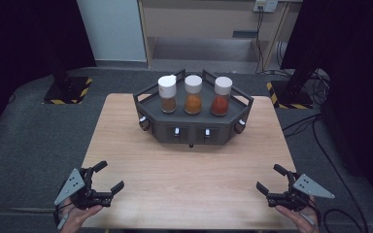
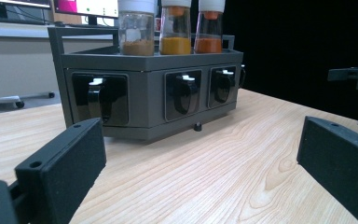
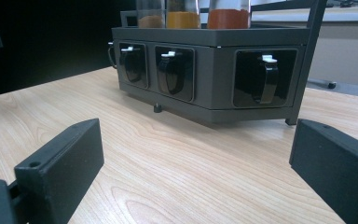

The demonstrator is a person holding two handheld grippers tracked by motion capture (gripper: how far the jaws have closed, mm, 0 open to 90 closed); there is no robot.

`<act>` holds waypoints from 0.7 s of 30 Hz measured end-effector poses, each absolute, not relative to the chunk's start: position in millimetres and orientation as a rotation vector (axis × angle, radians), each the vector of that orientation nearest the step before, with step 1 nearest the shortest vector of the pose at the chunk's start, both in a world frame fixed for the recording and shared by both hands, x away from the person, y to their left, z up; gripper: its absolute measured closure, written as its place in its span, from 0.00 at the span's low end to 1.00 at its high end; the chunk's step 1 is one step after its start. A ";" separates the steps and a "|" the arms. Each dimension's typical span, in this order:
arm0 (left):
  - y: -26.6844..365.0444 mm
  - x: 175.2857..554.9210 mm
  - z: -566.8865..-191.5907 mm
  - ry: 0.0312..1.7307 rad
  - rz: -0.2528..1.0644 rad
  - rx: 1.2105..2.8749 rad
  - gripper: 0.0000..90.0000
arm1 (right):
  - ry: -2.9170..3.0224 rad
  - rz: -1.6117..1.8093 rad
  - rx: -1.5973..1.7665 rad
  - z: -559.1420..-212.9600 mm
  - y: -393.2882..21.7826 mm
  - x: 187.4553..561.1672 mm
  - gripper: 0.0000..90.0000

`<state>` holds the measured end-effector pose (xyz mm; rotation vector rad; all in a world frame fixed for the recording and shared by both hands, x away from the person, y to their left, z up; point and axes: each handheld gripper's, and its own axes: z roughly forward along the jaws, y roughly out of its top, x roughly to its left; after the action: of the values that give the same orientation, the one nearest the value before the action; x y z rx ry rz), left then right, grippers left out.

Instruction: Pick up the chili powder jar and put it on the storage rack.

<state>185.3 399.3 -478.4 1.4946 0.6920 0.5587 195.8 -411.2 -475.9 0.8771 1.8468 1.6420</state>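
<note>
The left gripper (image 1: 108,177) hovers at the near left corner of the bench (image 1: 189,179) with its jaws spread wide and nothing between them; in the left gripper view only bare wood lies between the two black pads. The right gripper (image 1: 268,178) sits at the near right corner, likewise wide open and holding nothing, touching no object. Each is gripped by a hand coming in over the near edge.

The dark grey rack (image 1: 193,127) stands toward the far edge of the bench, about midway between the left and right edges, well apart from both grippers. On its top tray three white-capped spice jars stand upright in a row: the brown jar (image 1: 167,94) on the left, the yellow-orange jar (image 1: 193,94) in the middle, and the red jar (image 1: 222,96) on the right, each just beside its neighbour. Small black handles with white tips sit in recesses along the rack's front faces, as the two gripper views show.
</note>
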 end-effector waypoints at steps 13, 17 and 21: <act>399.1 186.0 -477.8 0.689 0.558 1.508 0.00 | 1.858 1.647 0.864 -475.7 -410.3 197.0 0.03; 399.1 186.2 -477.7 0.686 0.553 1.510 0.00 | 1.854 1.654 0.855 -476.2 -410.6 196.7 0.03; 399.0 186.4 -477.5 0.680 0.550 1.512 0.01 | 1.856 1.658 0.852 -476.1 -410.8 196.6 0.03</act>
<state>186.4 399.0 -477.5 1.5120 0.6797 0.5498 196.6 -410.8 -476.1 0.8520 1.8563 1.6581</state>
